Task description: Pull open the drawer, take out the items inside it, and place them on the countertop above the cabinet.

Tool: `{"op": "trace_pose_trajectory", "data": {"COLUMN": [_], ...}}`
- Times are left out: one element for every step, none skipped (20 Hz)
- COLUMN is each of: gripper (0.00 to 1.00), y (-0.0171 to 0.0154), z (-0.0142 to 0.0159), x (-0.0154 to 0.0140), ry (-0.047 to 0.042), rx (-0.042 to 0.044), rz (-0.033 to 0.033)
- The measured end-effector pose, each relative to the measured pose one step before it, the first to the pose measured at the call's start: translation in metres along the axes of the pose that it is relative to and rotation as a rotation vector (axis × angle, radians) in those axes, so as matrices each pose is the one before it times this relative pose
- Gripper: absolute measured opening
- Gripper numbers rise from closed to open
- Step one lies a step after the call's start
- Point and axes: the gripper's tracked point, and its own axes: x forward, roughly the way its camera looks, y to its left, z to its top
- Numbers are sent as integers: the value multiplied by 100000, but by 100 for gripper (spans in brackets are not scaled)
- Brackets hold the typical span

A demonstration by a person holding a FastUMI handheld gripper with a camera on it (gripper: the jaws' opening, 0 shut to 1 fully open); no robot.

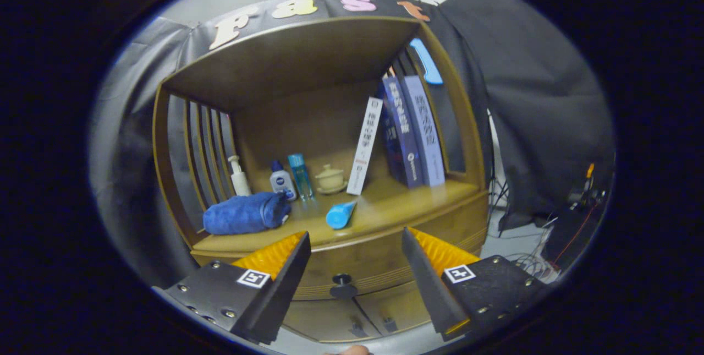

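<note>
Tool [356, 250] fingers are spread apart, holding nothing. That small drawer [357, 272] knob [342, 279] between them looks stiff and slick, so pinch it squarely.

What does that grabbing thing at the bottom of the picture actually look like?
The tool has two wedge-shaped fingers with ribbed inner pads. Each sits on a flat dark plate studded with small screws, and each plate carries a square black-and-white marker. The fingers stand apart, empty, with the drawer knob ahead between them.
</note>
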Motion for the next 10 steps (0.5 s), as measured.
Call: {"op": "trace_pose_trajectory", "data": {"gripper": [99, 99, 99, 99, 99, 99, 99, 99, 99, 99], "y": [-324, -308, -383, -299, -371, -558, -495, -624, -838, -869], "z": [1336, 1063, 1173, 1286, 1191, 1251, 1252, 952, 729, 424], "x": [-866, -616, -663, -630, -852, -847, -775, -739, -677, -484], "ry": [-1395, -1070, -1267, -1905, -2164, -2441, -2697, -1768, -1191, -424], "rx": [-2454, -2156, -1507, -1278, -1212, -1175, -751, -316, 16, 298], "rz": [-1022, -839, -1062, -464, -899, -1155, -877, -1136, -1553, -1339]}}
